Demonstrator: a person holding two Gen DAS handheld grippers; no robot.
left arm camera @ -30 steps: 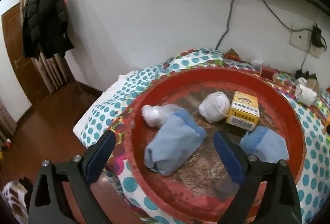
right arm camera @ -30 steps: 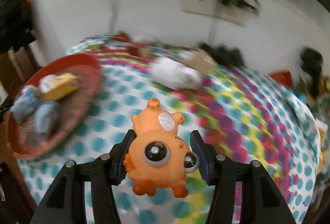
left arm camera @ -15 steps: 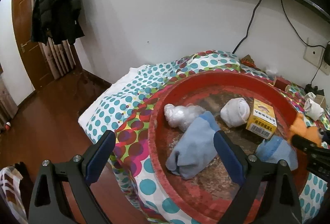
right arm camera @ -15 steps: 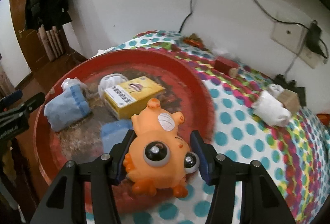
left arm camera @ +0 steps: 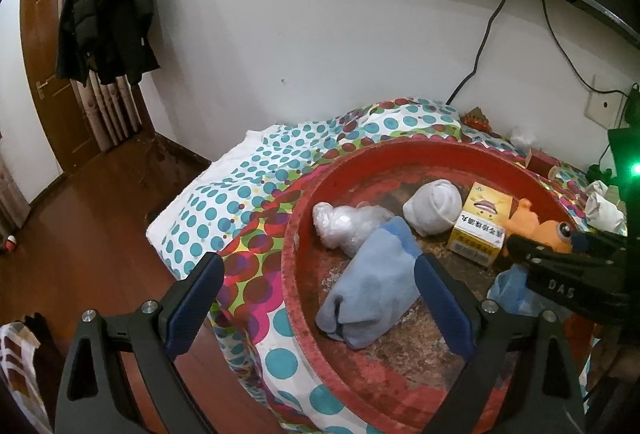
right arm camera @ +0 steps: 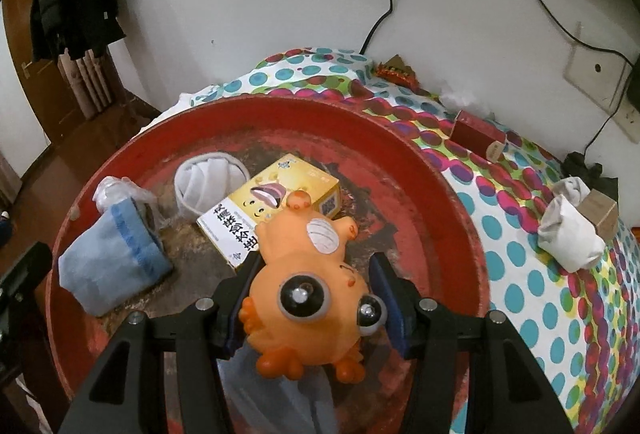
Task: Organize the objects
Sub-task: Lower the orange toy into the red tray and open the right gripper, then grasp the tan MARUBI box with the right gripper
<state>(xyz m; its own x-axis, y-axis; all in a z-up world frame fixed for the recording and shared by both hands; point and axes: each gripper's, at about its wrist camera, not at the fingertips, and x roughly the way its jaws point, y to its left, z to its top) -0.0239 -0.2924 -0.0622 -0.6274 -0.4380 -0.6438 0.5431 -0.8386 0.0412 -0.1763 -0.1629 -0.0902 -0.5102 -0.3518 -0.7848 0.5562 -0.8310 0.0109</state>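
Right claw point(right arm camera: 310, 300) pinching orange toy point(right arm camera: 308, 274), now lower over red tray point(right arm camera: 448, 194), toy overlapping yellow box point(right arm camera: 276, 206) at 12 o'clock. Left claw point(left arm camera: 316, 302) spread, holding nothing, blue sock point(left arm camera: 372, 294) between pads. Second blue bundle point(left arm camera: 512, 286) half hidden behind right claw.

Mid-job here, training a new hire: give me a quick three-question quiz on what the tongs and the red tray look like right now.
1. True or false: the right tongs grip the orange toy above the red tray.
2. What do the left tongs hold? A) blue sock B) nothing C) yellow box
3. Fill in: the white rolled sock in the tray lies beside the ____ box.

Key: 1 true; 2 B; 3 yellow.
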